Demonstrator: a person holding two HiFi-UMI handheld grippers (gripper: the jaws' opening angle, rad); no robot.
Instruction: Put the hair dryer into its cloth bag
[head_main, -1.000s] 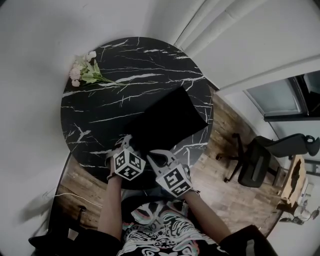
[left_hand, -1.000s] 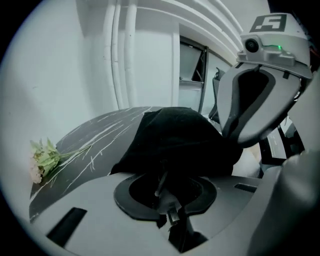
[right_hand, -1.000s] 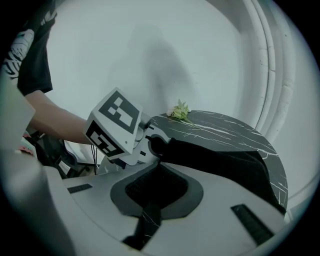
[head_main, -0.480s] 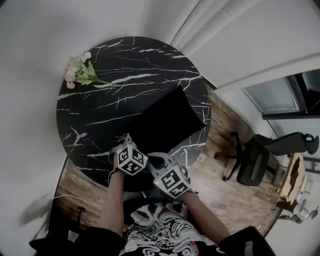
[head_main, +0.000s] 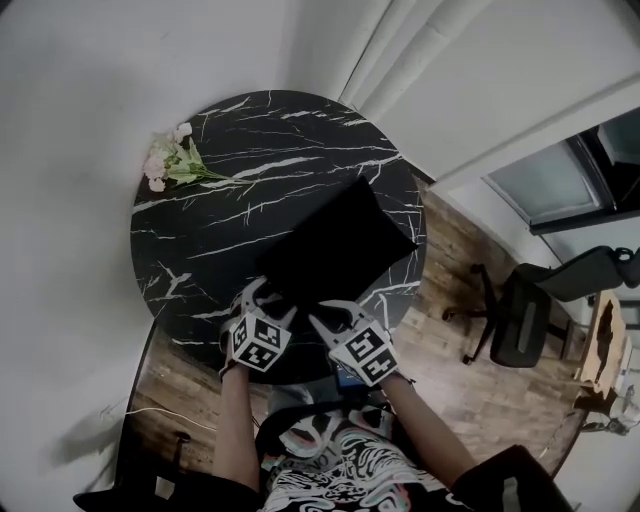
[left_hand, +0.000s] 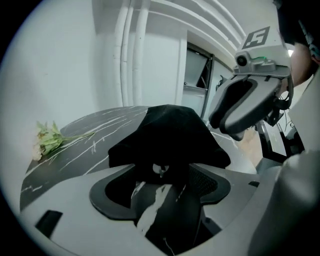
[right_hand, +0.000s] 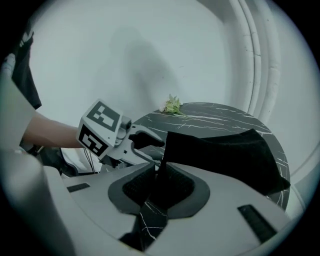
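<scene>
A black cloth bag lies bulging on the round black marble table; no hair dryer shows anywhere. My left gripper sits at the bag's near edge with its jaws opening wide. In the left gripper view the bag rises just beyond the pads, and a small pale fitting shows on its edge; the left gripper presses on nothing. My right gripper is beside it, shut on a fold of the bag's near edge, seen pinched in the right gripper.
A small bunch of pale flowers lies at the table's far left edge. A dark office chair stands on the wooden floor to the right. White wall and pipes lie behind the table. The person's patterned shirt is at the near rim.
The left gripper's jaws have spread wide and let go of the bag's edge. The right gripper stays shut on the bag, and both hands sit slightly lower in the view.
</scene>
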